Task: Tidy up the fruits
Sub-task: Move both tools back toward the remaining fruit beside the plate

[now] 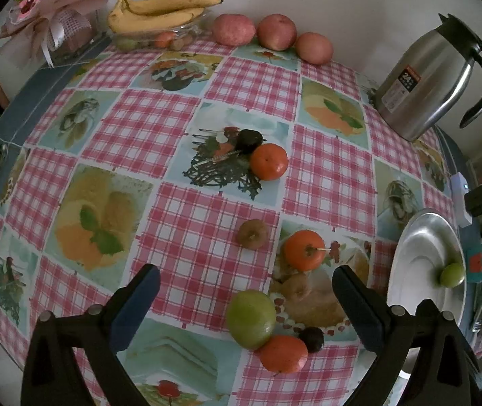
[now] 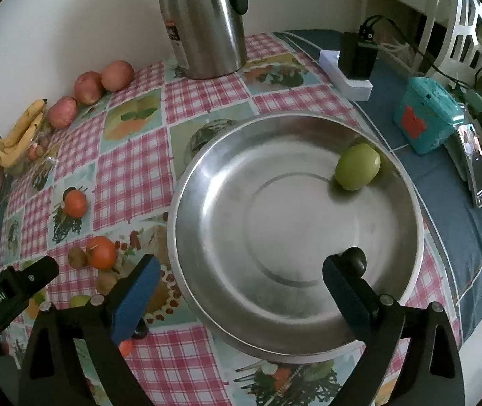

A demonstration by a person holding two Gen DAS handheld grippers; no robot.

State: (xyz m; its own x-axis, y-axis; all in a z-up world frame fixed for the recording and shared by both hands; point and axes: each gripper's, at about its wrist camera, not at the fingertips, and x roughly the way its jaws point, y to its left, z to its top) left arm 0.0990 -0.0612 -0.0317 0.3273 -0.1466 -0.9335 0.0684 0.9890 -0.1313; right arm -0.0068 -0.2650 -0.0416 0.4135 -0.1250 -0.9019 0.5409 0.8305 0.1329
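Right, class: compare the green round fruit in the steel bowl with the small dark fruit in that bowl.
The green round fruit is pale and clearly bigger; the small dark fruit is nearly black. The green one sits at the steel bowl's far side, the dark one near the right gripper. Both lie loose inside.

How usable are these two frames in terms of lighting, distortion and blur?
Left wrist view: dim, bluish light, strong fisheye bending of the checked tablecloth, dark vignette at the corners, fruit still sharp. Right wrist view: same dimness and curvature, soft glare across the metal plate and kettle, with the dark fruit by the right finger slightly blurred.
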